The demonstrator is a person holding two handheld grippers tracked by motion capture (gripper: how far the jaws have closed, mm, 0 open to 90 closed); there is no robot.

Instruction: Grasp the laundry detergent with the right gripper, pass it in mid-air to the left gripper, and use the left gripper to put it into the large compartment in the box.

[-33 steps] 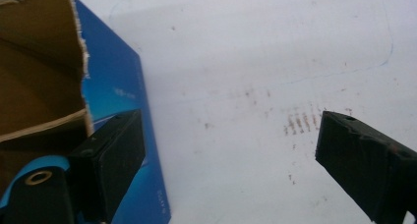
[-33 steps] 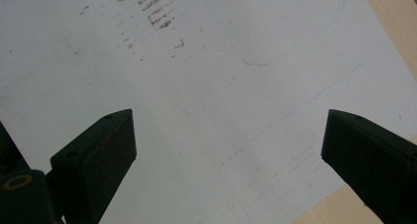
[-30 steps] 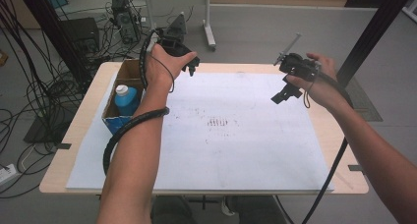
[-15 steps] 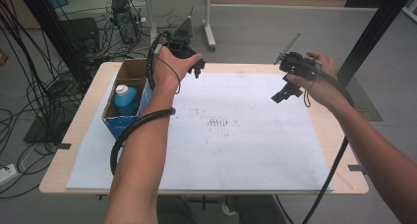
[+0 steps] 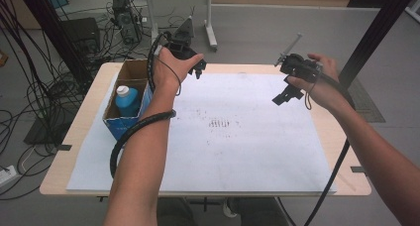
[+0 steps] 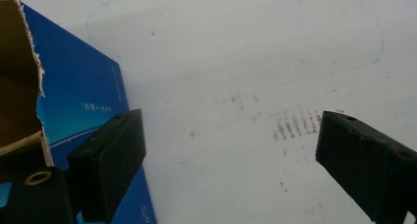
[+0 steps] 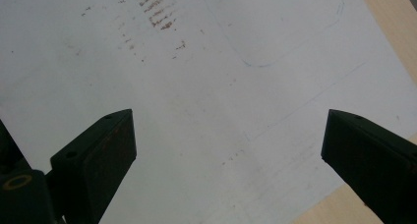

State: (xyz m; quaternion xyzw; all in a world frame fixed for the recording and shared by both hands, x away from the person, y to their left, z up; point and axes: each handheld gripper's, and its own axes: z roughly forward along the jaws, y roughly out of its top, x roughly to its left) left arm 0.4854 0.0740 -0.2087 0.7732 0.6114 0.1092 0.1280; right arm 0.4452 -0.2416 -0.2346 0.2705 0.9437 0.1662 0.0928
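High view – both claws, left (image 5: 197,70) and right (image 5: 283,94), gape empty

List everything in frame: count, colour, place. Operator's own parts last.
table: 1, light wood, centre.
paper sheet: 1, white with reddish-brown smudges, covering most of the table.
cardboard box: 1, brown inside, blue outside, table's left far corner.
bottle: 1, blue with white cap, inside the box.
cables: many, black, floor at left.
forearms: 2, coming in from the bottom.
left hand-held gripper: 1, black, open, held above the sheet beside the box.
right hand-held gripper: 1, black, open, above the sheet's right part.
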